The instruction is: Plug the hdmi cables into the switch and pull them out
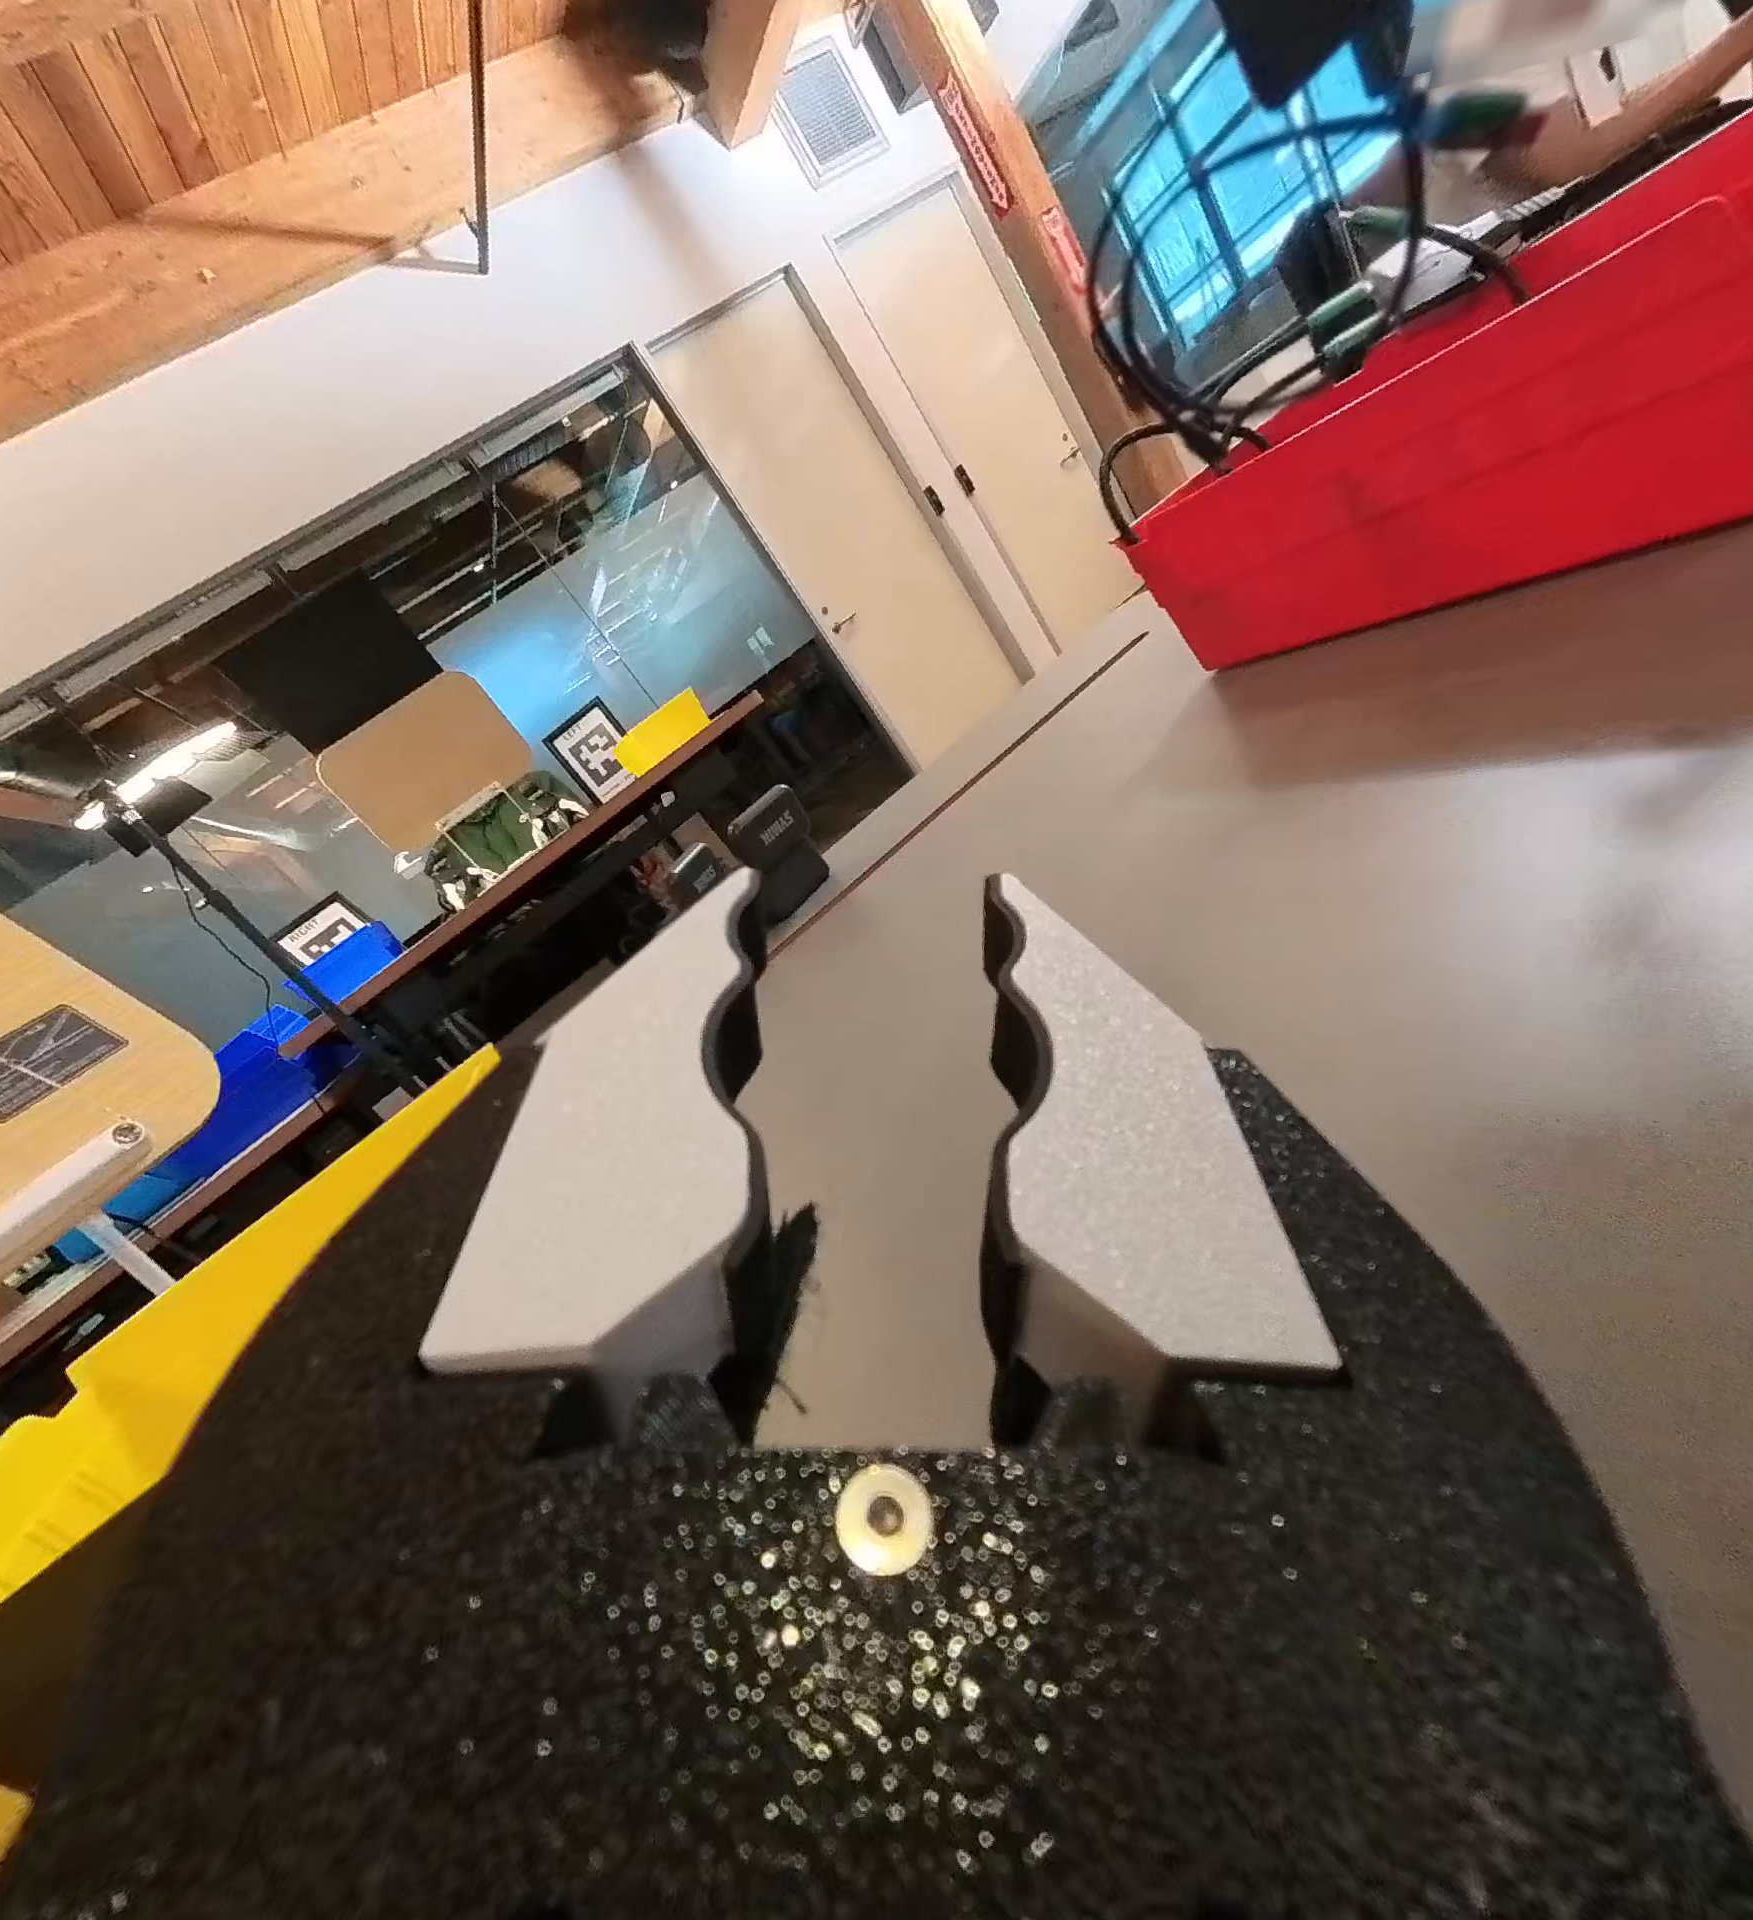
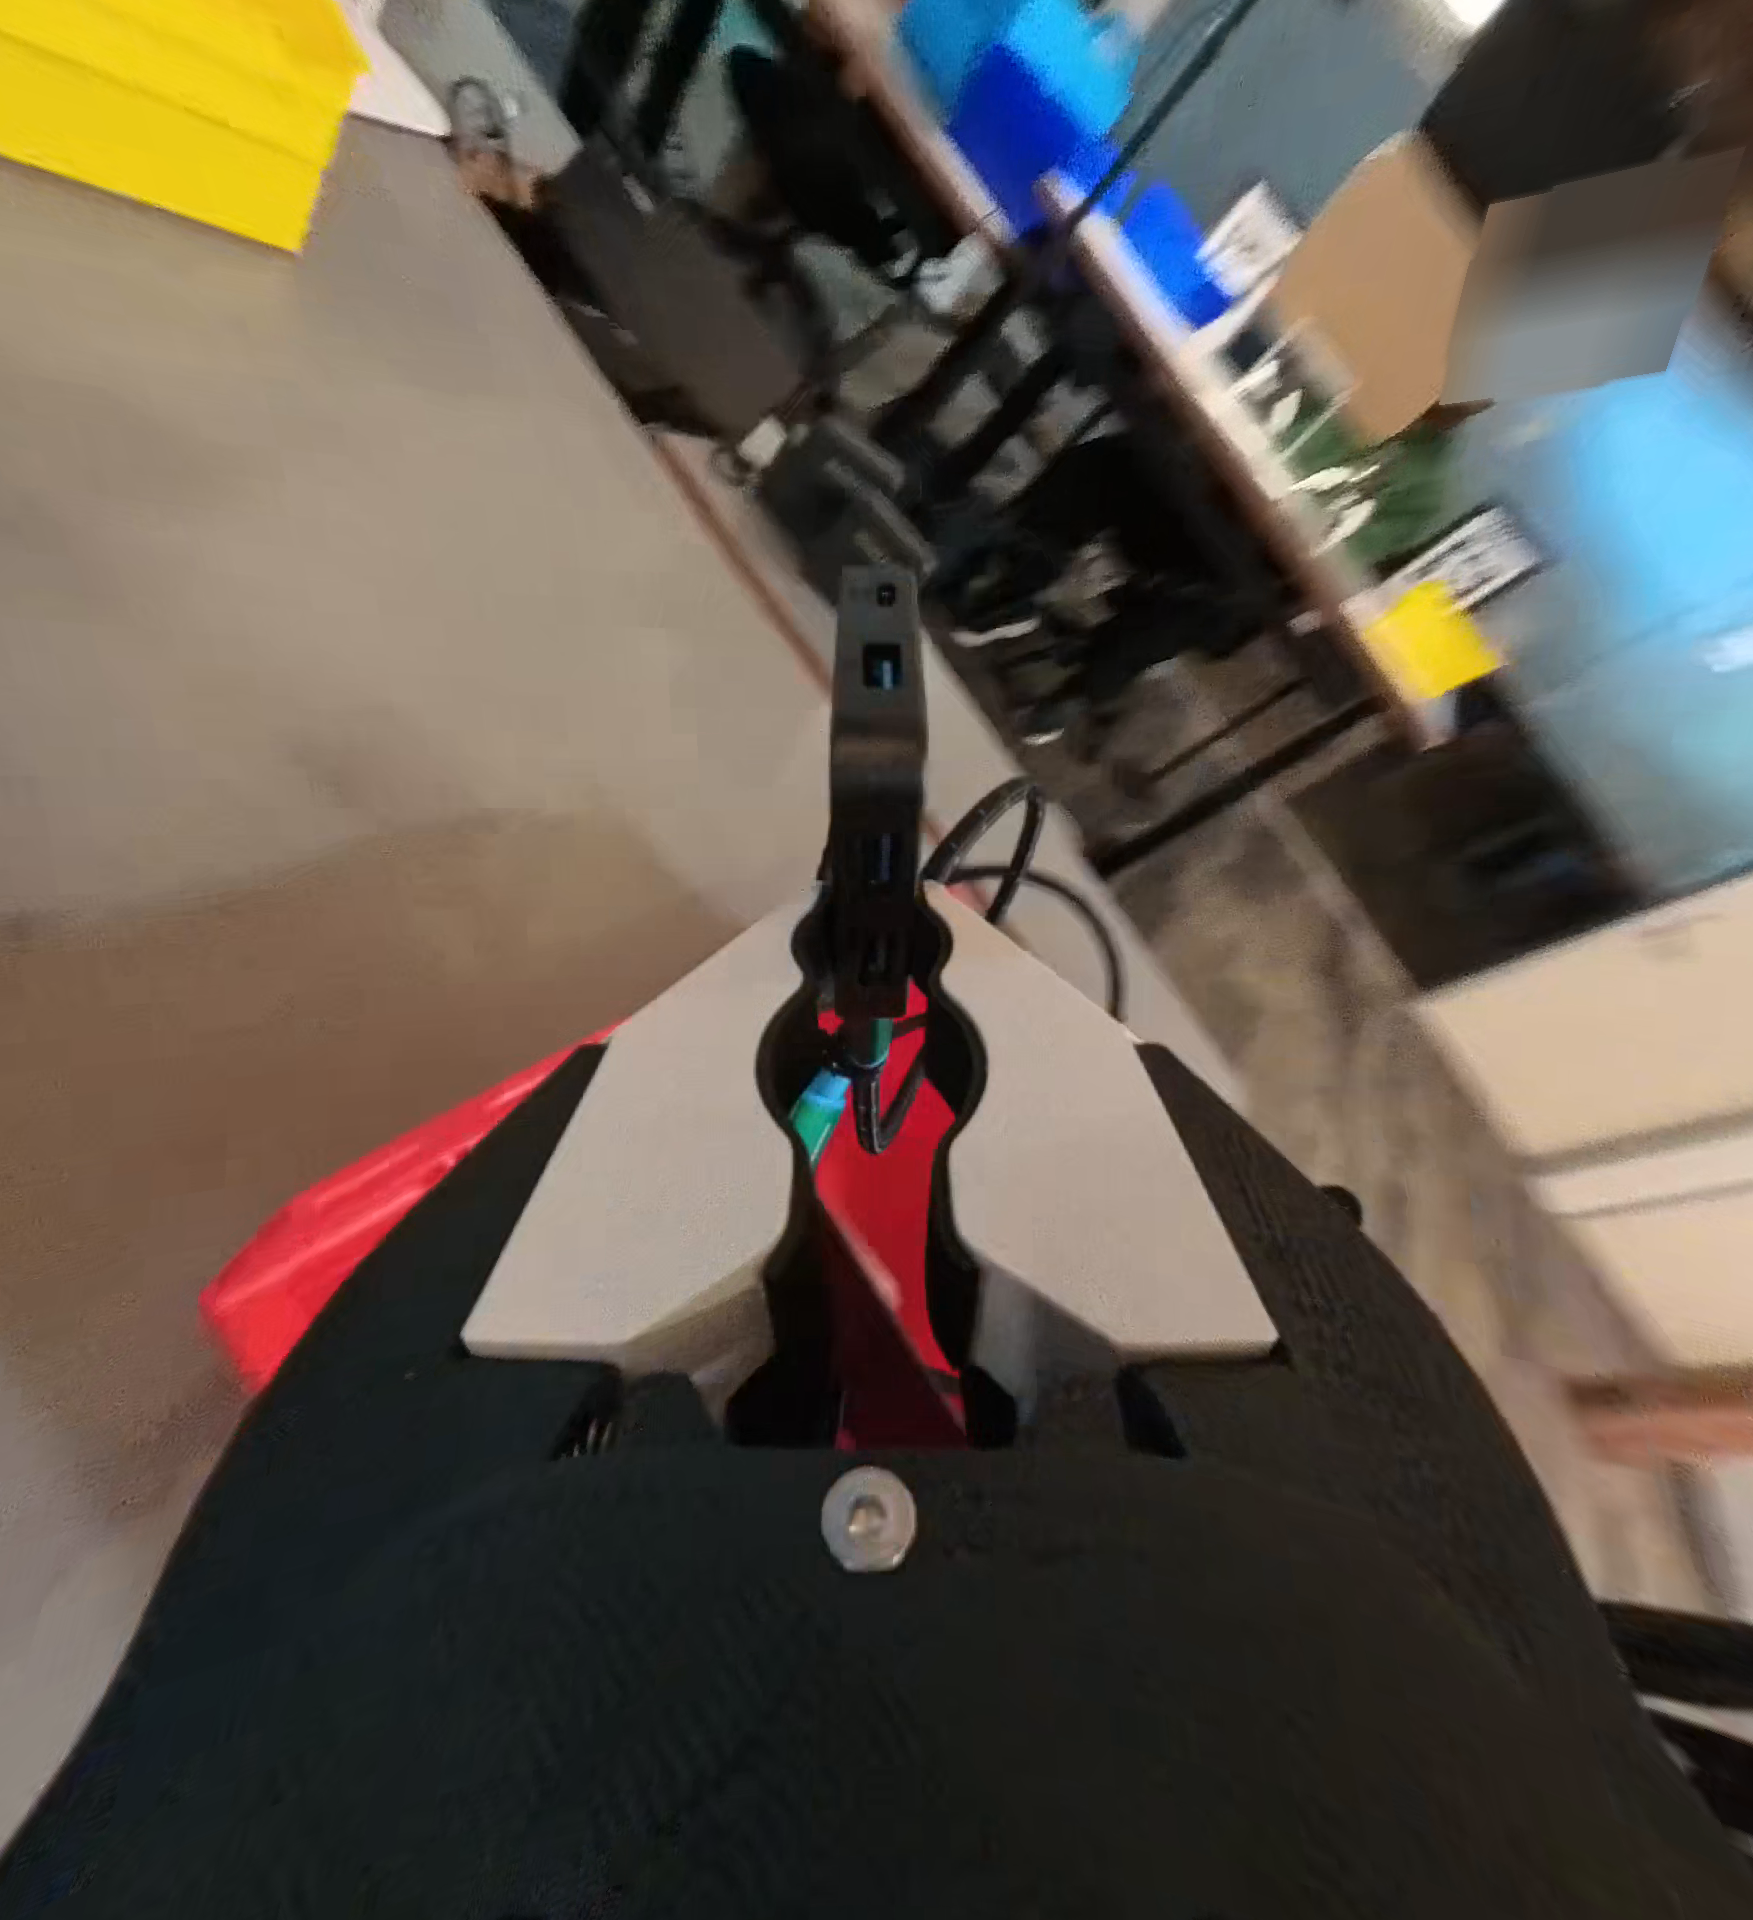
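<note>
My right gripper [image 2: 877, 925] is shut on the black switch [image 2: 877, 717], which stands edge-on past the fingertips with small ports facing me. Black HDMI cables [image 2: 1017, 831] with green plugs [image 2: 812, 1117] hang from its lower end over the red bin [image 2: 352, 1226]. In the left wrist view the switch [image 1: 1308, 42] is up in the air at the top right, blurred, and its cables [image 1: 1111, 260] with green plugs [image 1: 1355, 312] trail down into the red bin [image 1: 1474, 499]. My left gripper [image 1: 872, 894] is open and empty, low over the grey table [image 1: 1371, 1039], well short of the bin.
A yellow bin [image 1: 176, 1330] sits close at the left of the left gripper and shows far off in the right wrist view [image 2: 124, 114]. The table's far edge [image 1: 955, 790] runs ahead of the left gripper. Desks, blue bins and chairs stand beyond. About 35 cm separates my left fingertips from my right.
</note>
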{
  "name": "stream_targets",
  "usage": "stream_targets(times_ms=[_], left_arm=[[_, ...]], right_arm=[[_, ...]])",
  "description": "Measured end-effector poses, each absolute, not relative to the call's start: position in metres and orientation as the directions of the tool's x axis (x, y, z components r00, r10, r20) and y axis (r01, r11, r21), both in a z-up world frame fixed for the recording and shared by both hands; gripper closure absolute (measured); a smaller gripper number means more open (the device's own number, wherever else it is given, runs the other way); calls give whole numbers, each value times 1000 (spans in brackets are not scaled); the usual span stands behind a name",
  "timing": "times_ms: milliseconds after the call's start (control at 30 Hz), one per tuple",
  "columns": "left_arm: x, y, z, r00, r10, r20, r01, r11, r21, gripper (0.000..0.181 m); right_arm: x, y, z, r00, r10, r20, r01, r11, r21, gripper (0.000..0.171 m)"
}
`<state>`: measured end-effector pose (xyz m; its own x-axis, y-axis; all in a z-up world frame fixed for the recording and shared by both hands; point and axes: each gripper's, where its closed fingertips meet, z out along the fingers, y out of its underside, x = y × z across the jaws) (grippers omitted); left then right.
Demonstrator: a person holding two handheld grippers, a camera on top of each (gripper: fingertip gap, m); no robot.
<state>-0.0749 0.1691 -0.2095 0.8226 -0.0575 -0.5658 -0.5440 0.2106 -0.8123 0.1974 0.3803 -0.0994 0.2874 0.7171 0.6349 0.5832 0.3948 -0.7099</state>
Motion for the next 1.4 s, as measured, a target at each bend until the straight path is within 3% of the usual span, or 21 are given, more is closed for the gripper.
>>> stream_targets(times_ms=[100,167,333,467,567,633,767,933,1067,1167,1300,1400], left_arm=[[-76,170,-211,831,-68,-553,-530,205,-823,143],[-76,170,-211,837,-75,-543,-520,203,-830,144],[-76,171,-213,847,-96,-524,-500,195,-844,146],[-76,171,-214,852,-107,-513,-489,189,-852,147],[-77,171,-214,860,-114,-498,-475,183,-861,146],[-78,172,-215,866,-123,-485,-461,178,-869,146],[-80,173,-216,883,-141,-448,-424,168,-890,143],[-84,176,-218,909,-162,-385,-362,153,-920,141],[-89,177,-218,932,-174,-318,-296,139,-945,137],[-94,178,-218,949,-188,-253,-232,128,-964,132],[-98,176,-213,958,-184,-219,-192,154,-969,132],[-100,174,-210,962,-176,-207,-177,172,-969,132]], right_arm=[[211,414,-116,283,835,473,561,256,-787,159],[220,437,-130,288,864,413,606,169,-777,159],[230,479,-183,247,912,329,806,-5,-592,159],[216,482,-210,202,944,259,875,-54,-482,154],[213,487,-217,245,931,271,897,-111,-427,121],[215,494,-211,275,880,387,900,-94,-425,112],[219,486,-181,351,687,636,869,13,-494,110],[215,440,-141,600,437,670,683,156,-713,113],[152,342,-140,636,557,533,441,305,-844,113],[101,280,-165,551,629,549,384,393,-835,113],[90,273,-184,674,493,550,351,442,-826,114],[85,265,-202,695,545,469,258,420,-870,117]])
